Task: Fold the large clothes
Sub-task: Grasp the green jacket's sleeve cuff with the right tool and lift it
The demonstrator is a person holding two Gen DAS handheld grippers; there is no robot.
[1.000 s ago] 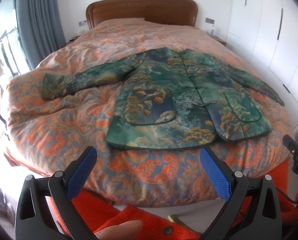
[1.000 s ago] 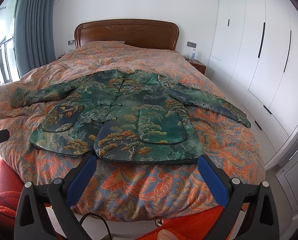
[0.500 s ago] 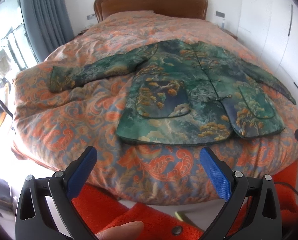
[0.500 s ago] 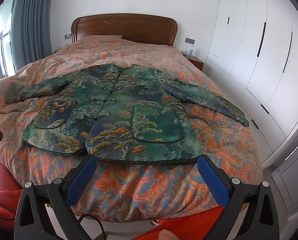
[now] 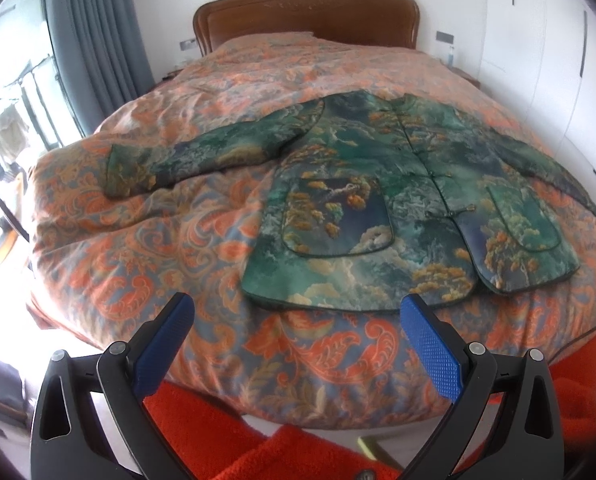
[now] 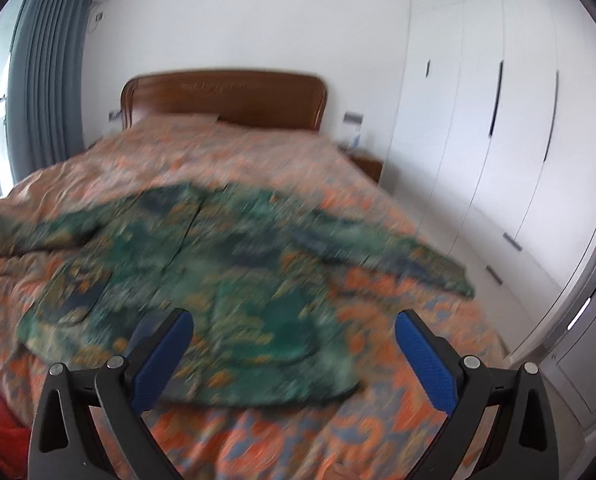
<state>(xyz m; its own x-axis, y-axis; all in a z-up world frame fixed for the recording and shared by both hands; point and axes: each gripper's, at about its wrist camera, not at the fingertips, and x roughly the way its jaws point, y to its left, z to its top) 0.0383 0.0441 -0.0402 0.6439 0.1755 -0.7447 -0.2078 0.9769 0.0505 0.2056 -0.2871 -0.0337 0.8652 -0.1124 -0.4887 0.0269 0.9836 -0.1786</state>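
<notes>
A green patterned jacket (image 5: 401,200) with orange trees lies flat and buttoned on the bed, both sleeves spread out; its left sleeve (image 5: 186,160) reaches far left. It also shows, blurred, in the right wrist view (image 6: 202,292), right sleeve (image 6: 417,264) stretched right. My left gripper (image 5: 296,312) is open and empty, just short of the jacket's lower left hem. My right gripper (image 6: 292,326) is open and empty, above the jacket's lower right part.
The bed has an orange paisley quilt (image 5: 146,264) and a wooden headboard (image 5: 305,12). White wardrobes (image 6: 493,128) stand close on the right, grey curtains (image 5: 94,40) and a window on the left. An orange-red knitted garment (image 5: 234,436) shows below the bed's foot edge.
Both grippers have moved forward toward the bed. The left view has shifted left; the right gripper is moving fast over the jacket's hem, and its view is blurred. The jacket has not moved.
</notes>
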